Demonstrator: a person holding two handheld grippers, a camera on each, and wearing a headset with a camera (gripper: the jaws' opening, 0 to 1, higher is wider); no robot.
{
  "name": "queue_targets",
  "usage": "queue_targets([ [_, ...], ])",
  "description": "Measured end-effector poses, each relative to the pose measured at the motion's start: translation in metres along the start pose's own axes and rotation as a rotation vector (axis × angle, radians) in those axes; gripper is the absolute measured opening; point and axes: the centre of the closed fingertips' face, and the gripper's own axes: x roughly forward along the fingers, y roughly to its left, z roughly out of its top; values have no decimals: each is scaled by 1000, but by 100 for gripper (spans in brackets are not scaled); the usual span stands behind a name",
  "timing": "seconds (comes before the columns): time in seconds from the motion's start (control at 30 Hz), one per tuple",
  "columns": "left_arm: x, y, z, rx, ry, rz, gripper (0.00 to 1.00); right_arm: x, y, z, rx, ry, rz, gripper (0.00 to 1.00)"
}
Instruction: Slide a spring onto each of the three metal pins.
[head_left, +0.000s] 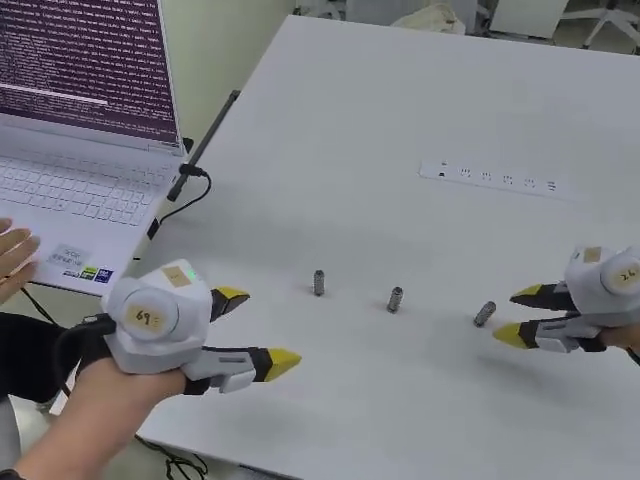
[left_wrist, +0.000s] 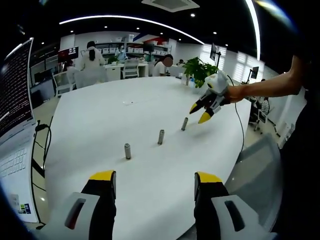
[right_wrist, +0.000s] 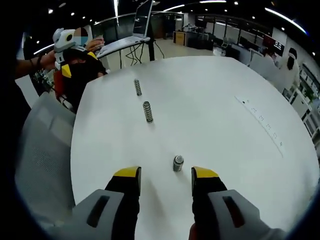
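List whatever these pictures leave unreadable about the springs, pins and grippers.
Head view: left spring, middle spring and right spring are too small to show whether a pin runs inside.
Right gripper view: the right spring is seen nearly end-on, so its tilt is unclear.
Head view: the right gripper is cut off by the right edge.
Head view: laptop text too small to read.

Three springs stand in a row across the table (head_left: 380, 120) in front of you: the left spring (head_left: 319, 283), the middle spring (head_left: 395, 299) and the right spring (head_left: 484, 314). Your left gripper (head_left: 262, 328) is near the front edge, left of the row and apart from it. Your right gripper (head_left: 512, 315) is just right of the right spring. The laptop (head_left: 80, 150) lies far left, and the power strip (head_left: 495, 180) lies behind the row.
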Motion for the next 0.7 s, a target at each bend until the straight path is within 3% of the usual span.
queue_targets([
  [0.23, 3, -3, 3, 3, -9, -8, 59, -7, 15, 2, 57, -55, -5, 43],
  [0.4, 6, -3, 3, 3, -9, -10, 59, -16, 22, 3, 116, -105, -43, 46],
  [0.7, 10, -6, 8, 11, -20, -20, 59, -33, 34, -1, 154, -144, -84, 51],
])
